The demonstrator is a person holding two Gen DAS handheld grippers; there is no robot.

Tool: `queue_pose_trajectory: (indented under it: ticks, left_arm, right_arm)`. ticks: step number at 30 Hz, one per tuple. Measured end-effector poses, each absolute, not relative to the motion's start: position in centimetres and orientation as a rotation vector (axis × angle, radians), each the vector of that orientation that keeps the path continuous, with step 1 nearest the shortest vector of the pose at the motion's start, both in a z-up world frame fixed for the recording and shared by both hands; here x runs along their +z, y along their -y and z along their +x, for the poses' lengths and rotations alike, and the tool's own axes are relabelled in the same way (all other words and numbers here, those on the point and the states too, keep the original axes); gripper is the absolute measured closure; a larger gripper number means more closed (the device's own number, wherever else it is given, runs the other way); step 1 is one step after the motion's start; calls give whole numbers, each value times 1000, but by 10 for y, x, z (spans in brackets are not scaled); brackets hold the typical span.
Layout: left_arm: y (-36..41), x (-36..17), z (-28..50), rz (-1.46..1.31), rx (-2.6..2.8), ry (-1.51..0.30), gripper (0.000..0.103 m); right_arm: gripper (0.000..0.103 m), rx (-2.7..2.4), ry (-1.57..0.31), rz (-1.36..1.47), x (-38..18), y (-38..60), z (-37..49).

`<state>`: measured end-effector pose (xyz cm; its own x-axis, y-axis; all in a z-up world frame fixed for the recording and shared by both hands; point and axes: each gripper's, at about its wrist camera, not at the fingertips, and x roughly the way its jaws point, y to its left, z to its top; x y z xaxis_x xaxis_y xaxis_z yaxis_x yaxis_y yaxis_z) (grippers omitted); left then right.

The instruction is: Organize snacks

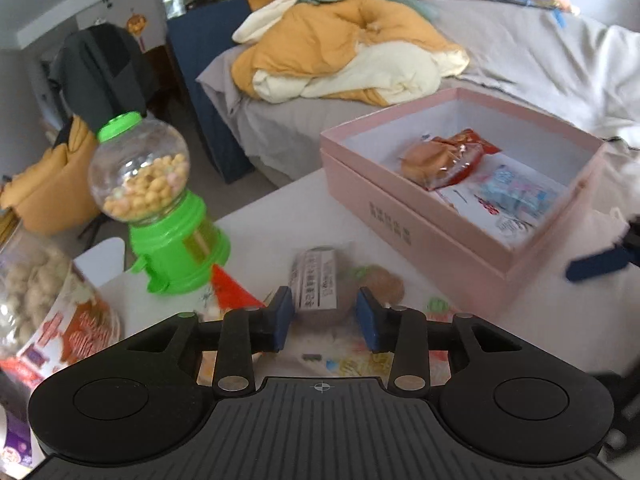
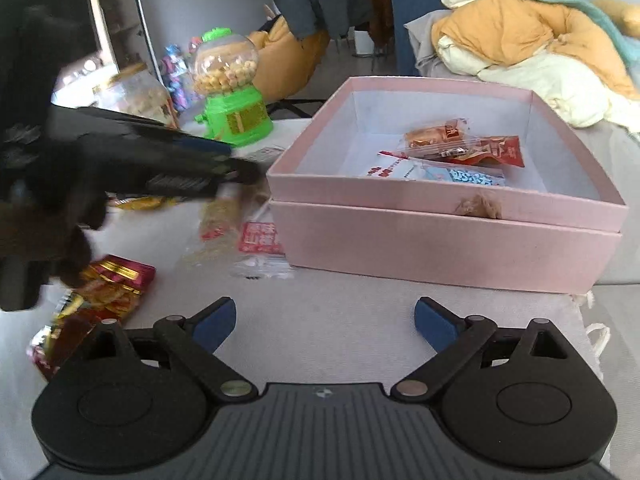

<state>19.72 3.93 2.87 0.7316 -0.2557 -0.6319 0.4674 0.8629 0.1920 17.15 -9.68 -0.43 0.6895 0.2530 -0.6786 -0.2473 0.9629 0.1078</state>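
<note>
A pink box (image 1: pixel 404 236) (image 2: pixel 440 236) stands open on the white table and holds a red snack packet (image 1: pixel 452 160) (image 2: pixel 464 146) and a blue-and-white packet (image 1: pixel 516 196) (image 2: pixel 472 178). My left gripper (image 1: pixel 325 318) hangs low over loose packets, its jaws partly open on either side of a clear snack packet (image 1: pixel 320 284) with a white label, not touching it. The left gripper also shows in the right wrist view (image 2: pixel 224 160). My right gripper (image 2: pixel 325 322) is wide open and empty in front of the box. One of its fingers (image 1: pixel 596 266) shows in the left wrist view.
A green candy dispenser (image 1: pixel 160 200) (image 2: pixel 228 92) stands at the table's far left. A clear jar of snacks (image 1: pixel 40 308) (image 2: pixel 136 96) is beside it. Red and gold packets (image 2: pixel 104 296) lie at the left. A bed with an orange blanket (image 1: pixel 340 48) lies behind.
</note>
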Motion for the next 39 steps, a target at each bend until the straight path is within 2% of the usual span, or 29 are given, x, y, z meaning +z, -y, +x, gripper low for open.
queue_pose_trajectory:
  ticks: [3, 7, 9, 11, 14, 17, 19, 21, 23, 27, 32, 34, 36, 38, 39]
  left_arm:
    - [-65, 27, 184, 289, -418, -614, 60]
    - [-91, 25, 176, 211, -385, -619, 59]
    - [-104, 28, 176, 152, -358, -629, 62]
    - [-117, 30, 174, 114, -325, -633, 64]
    - [-137, 37, 162, -4, -307, -619, 64]
    - [-153, 46, 145, -93, -270, -607, 64]
    - [-158, 50, 141, -157, -261, -599, 65]
    - [-153, 53, 142, -187, -289, -604, 65]
    - [-134, 56, 146, -165, -341, -613, 65]
    - [-91, 61, 169, -99, -381, -590, 64]
    - [-54, 49, 255, -23, -347, -654, 64]
    - [-50, 33, 288, -28, -344, -717, 64]
    - [-47, 21, 303, -3, -331, -757, 66]
    - [-49, 19, 298, -8, -414, -746, 74]
    - [-49, 19, 292, 0, -451, -754, 74]
  right_arm:
    - [2, 210, -777, -100, -6, 75, 173]
    - [2, 155, -812, -13, -1, 58, 185]
    - [10, 135, -805, 9, 2, 42, 193]
    - [11, 119, -800, -1, 1, 25, 200]
    - [24, 138, -770, -57, -2, 2, 209]
    - [29, 190, -769, -55, -1, -2, 221]
    - [50, 202, -765, -46, 1, 2, 229]
    - [81, 220, -774, -21, 5, 10, 232]
    - [90, 235, -801, 17, 7, 24, 229]
    - [90, 259, -807, 27, 5, 49, 199]
    - [88, 251, -777, -50, 3, 69, 164]
    - [82, 246, -765, -73, 3, 75, 156]
    - [60, 240, -753, -94, 3, 78, 150]
    - [43, 245, -750, -100, 2, 80, 147]
    - [40, 248, -746, -97, 3, 82, 146]
